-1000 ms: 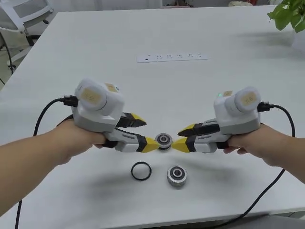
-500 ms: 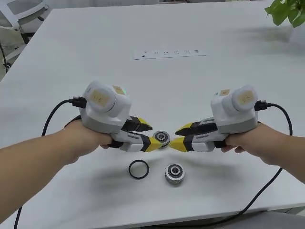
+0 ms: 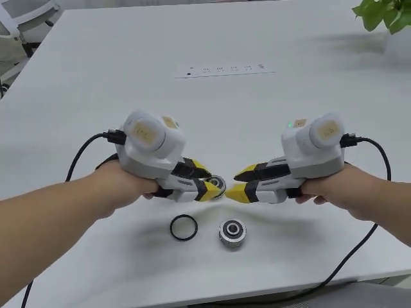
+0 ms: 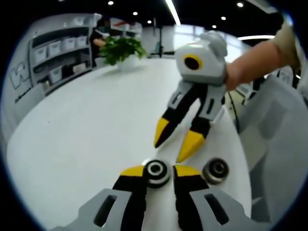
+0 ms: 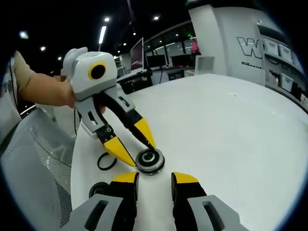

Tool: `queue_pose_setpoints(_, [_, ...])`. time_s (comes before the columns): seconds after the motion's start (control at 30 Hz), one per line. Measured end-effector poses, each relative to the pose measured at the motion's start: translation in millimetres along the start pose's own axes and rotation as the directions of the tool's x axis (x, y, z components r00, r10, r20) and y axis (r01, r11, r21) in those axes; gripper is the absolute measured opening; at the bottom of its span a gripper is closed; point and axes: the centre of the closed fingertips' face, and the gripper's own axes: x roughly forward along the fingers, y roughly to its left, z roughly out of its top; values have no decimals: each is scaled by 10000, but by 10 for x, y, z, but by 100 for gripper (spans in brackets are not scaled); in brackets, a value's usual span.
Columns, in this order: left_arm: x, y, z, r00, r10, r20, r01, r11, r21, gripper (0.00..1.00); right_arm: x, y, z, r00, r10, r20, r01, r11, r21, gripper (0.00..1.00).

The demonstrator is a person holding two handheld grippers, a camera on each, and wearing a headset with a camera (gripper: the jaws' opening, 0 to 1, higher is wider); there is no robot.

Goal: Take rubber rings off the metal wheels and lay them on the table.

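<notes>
Now, left gripper: I have it closed onto the held wheel, one yellow tip on each side of the rim, and I carry it above the table in front of me.
held wheel: pinched between my left jaws. In the left gripper view a dark band runs round its rim, with a pale ring and a dark hub inside.
right gripper: its jaws are parted a moderate way with nothing between them. The tips point at the held wheel from the opposite side, just beside it, and I cannot tell whether either one touches it.
second wheel: it lies flat on the table, nearer to me than the grippers, its rim silver.
rubber ring: black and lying flat on the table, just to the left of the second wheel and apart from it.
table: white and broad.
power strip: white, on the table well beyond the grippers.
plant: green leaves at the far right corner.
cable: black, running back from my left gripper; a second one trails from the right.
</notes>
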Motion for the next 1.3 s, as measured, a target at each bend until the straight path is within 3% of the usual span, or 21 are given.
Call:
queue_pose_setpoints(0.1, [15,2,-35,9999,44,-155,-41,9998,180,20,-1,-4,-5,10000,-4,-15,4,10000,0,25])
queue_pose_setpoints(0.37, [15,49,-19,9993,374,-58,-373,9992,125,14,39,19,22,10000,78,3,-78,9999,-78,25])
queue_pose_setpoints(0.93, [-5,-4,-13,9975,689,178,-689,9976,-25,14,254,76,60,9999,119,-82,-123,9988,-477,29])
queue_pose_setpoints(1.3, [7,6,-13,9971,711,261,-709,9974,-97,13,193,95,21,9997,157,-161,-166,9984,-539,22])
